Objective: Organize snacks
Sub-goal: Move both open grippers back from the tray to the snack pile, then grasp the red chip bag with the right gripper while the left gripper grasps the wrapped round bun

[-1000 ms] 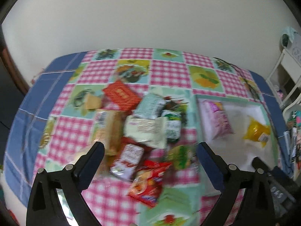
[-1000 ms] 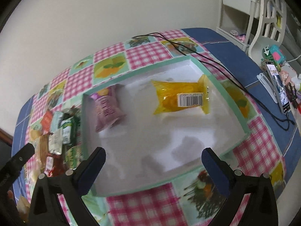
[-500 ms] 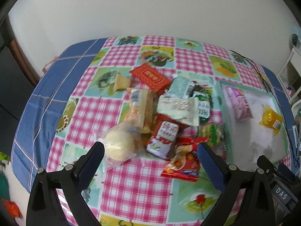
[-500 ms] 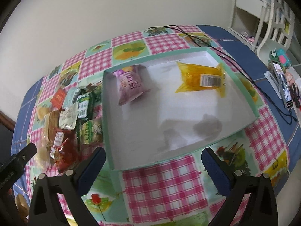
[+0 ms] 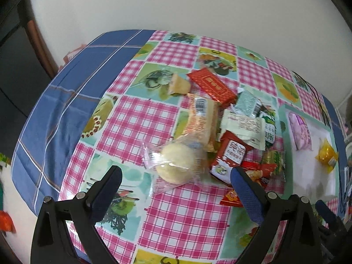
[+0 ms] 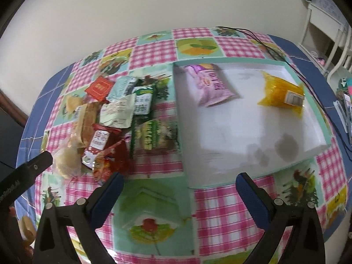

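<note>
My left gripper [image 5: 176,173] hangs spread wide and empty just over a round pale bun in clear wrap [image 5: 176,165]. My right gripper [image 6: 179,179] is spread too, above the tablecloth [image 6: 220,204]. Beyond lie the snack pile [image 6: 123,114] and the white tray [image 6: 242,132], holding a purple packet [image 6: 211,85] and a yellow packet [image 6: 281,92].

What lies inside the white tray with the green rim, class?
Inside the tray lie two packets, apart from each other: a purple snack packet near its far left corner and a yellow packet toward the far right. Whatever lies beneath either packet is hidden.
</note>
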Demonstrator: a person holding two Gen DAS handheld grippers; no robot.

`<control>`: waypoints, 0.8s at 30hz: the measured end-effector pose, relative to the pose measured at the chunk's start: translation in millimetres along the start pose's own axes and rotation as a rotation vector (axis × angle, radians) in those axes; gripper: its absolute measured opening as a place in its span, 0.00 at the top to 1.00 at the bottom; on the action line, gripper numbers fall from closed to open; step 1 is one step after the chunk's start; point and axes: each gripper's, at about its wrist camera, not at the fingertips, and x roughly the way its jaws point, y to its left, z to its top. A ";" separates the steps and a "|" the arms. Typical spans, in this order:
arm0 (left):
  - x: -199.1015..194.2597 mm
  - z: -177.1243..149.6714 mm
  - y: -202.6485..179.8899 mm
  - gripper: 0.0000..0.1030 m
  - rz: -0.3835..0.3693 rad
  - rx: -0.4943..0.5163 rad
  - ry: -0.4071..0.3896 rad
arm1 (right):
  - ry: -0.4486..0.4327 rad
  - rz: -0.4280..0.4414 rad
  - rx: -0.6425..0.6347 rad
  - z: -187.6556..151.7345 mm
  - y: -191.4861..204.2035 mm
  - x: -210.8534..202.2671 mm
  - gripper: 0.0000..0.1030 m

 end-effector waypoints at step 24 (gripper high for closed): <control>41.4 10.8 35.8 0.04 -0.086 -0.149 0.144 | 0.063 0.165 -0.003 -1.0 60.8 31.5 0.03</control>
